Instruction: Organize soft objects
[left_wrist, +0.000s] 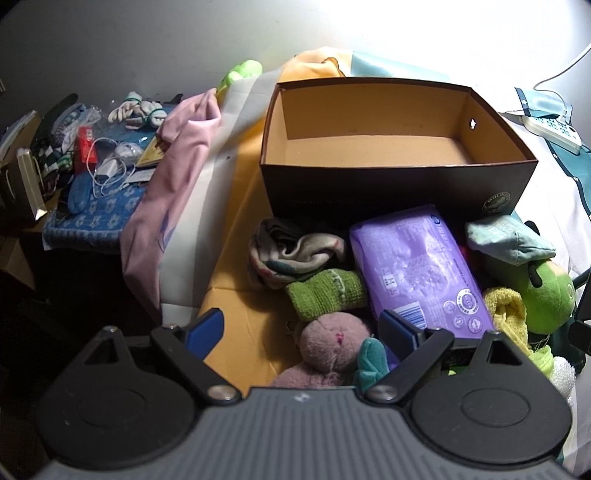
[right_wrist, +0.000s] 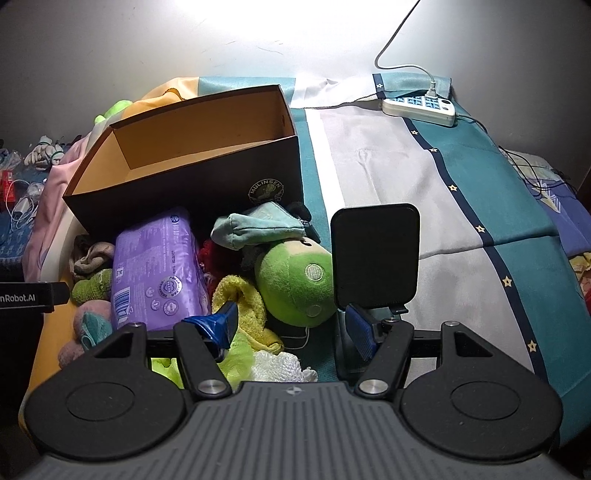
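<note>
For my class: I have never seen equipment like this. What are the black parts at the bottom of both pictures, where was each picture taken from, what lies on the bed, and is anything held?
Each picture comes from a camera on a hand-held two-fingered tool, looking along its fingers. The left tool and right tool are both open and hold nothing. On the bed stands an empty brown box. In front of it lie a purple packet, a green plush toy, a pink plush toy, a yellow towel and a teal pouch.

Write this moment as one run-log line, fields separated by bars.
phase: before first pick | left gripper: open, over pink plush | right gripper: open, empty | box: empty | soft pile: before box
</note>
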